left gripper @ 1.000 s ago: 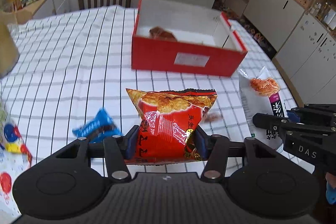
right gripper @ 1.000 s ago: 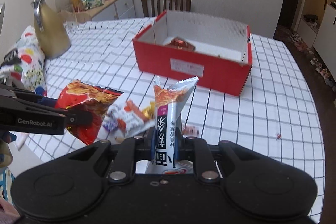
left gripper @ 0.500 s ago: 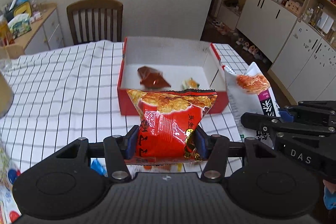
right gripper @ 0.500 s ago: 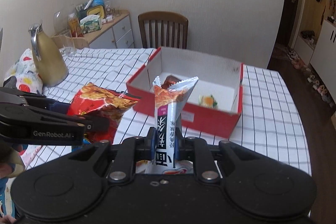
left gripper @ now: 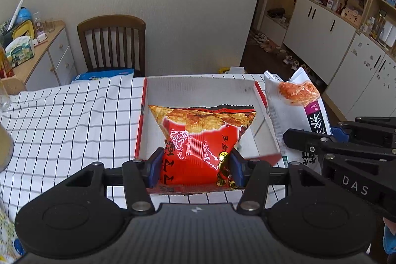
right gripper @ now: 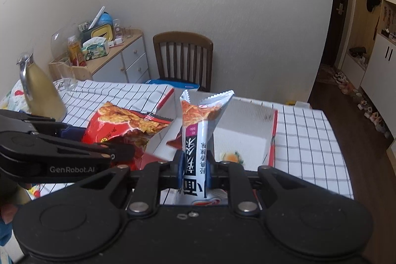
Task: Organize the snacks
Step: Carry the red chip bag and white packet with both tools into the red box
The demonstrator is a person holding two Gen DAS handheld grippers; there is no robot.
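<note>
My left gripper [left gripper: 195, 168] is shut on a red chip bag [left gripper: 201, 140] and holds it over the open red box [left gripper: 198, 87]. The bag also shows in the right wrist view [right gripper: 126, 126]. My right gripper [right gripper: 194, 166] is shut on a tall white snack packet [right gripper: 198, 140] and holds it over the box's [right gripper: 247, 115] near edge. That packet shows at the right of the left wrist view [left gripper: 294, 103]. A small orange-and-white snack [right gripper: 231, 157] lies inside the box.
The box stands on a table with a white checked cloth [left gripper: 61, 120]. A wooden chair [left gripper: 111, 43] stands behind it. A gold jug [right gripper: 40, 88] and a glass [right gripper: 66, 77] stand at the table's left. A sideboard [right gripper: 118, 58] with clutter is at the wall.
Both grippers have moved forward and up with their bags, from short of the box to over it. The box now lies close below both bags.
</note>
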